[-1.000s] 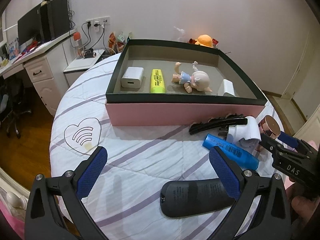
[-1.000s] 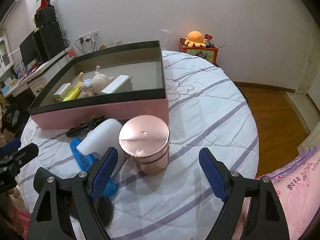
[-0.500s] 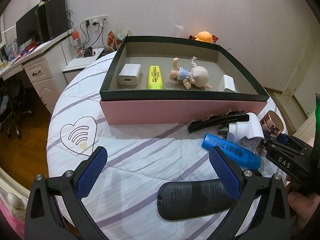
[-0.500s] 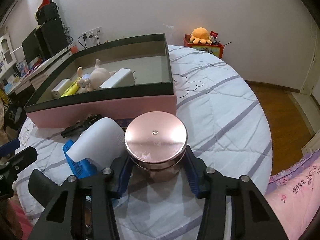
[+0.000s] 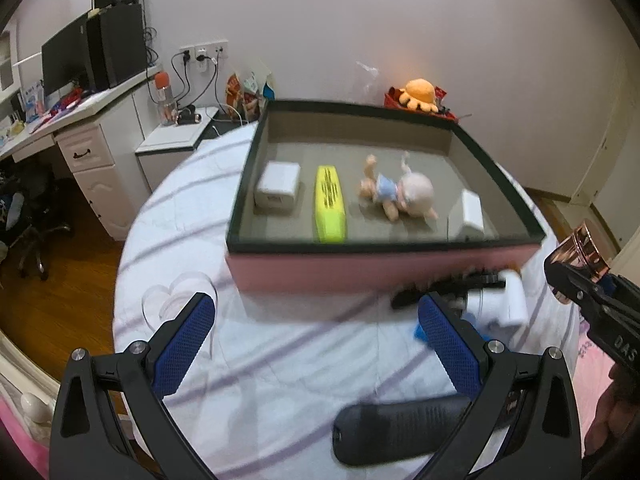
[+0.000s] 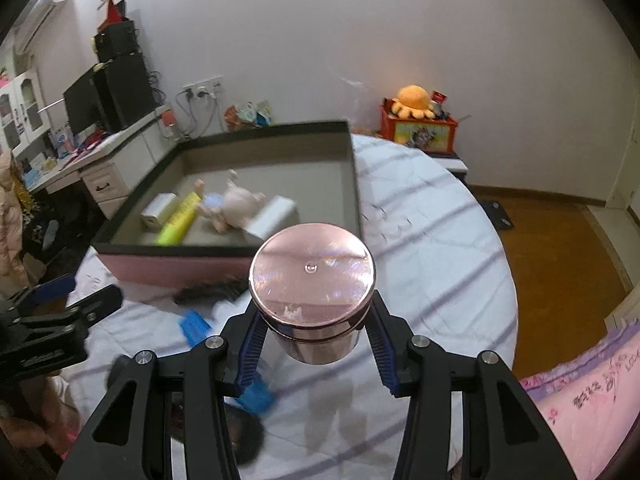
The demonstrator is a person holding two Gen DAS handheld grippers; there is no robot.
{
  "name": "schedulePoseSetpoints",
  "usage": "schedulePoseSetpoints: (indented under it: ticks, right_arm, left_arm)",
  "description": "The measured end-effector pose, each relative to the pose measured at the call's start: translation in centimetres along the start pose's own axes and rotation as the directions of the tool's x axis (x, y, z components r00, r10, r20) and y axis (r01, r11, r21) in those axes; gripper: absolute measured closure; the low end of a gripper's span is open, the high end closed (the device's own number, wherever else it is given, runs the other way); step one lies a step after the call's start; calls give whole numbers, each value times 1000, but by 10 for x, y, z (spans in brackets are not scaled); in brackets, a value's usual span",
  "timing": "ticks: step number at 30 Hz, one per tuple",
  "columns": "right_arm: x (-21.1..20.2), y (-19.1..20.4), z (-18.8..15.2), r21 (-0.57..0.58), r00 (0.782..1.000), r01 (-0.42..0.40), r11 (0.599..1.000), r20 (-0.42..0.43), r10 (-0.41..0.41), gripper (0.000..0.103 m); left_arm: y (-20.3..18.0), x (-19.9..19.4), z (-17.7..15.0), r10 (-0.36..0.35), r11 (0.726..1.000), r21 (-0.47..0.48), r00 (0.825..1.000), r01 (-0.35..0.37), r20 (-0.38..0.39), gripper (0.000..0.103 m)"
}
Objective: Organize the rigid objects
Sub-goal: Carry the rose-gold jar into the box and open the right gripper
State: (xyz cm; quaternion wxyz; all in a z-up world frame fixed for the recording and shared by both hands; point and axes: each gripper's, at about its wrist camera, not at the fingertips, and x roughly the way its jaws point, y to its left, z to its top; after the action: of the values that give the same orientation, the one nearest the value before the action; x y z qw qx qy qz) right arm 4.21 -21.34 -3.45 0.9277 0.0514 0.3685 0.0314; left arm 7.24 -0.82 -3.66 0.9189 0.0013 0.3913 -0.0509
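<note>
Right hand-held gripper point(image 6: 316, 322) clamps the rose-gold jar point(image 6: 313, 276) upright, lifted off the bed, box point(image 6: 240, 268) ahead-left with free floor at its right end; left hand-held gripper point(image 5: 316, 344) wide, empty.

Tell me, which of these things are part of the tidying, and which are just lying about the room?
Part of the job: rose-gold jar in the right gripper; box; doll, yellow marker and white charger inside it; hair clip, black case.

Lying about: orange plush, monitor, desk.
</note>
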Motion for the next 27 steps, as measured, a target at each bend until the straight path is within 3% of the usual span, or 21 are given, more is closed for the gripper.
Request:
schedulePoseSetpoints:
  ticks: [7,14,22,27]
  right_arm:
    - [17,17,56,-43,999,-44,998,8,44,54]
    - [86,19,116,-71,998,-40,997,-52,36,54]
    - [156,7,130,-64,981,-14,998,-195,2,54]
    - [175,9,126,-97,965,17,995,-258,-42,54]
  left_arm:
    - [4,9,59,26,1000,-1,998,-26,50,0]
    - [2,44,98,37,999,7,998,-37,46,0]
    - [0,82,100,20,1000,9,1000,-20,-19,0]
    - [-2,88,99,17,1000,12,999,-17,-27,0]
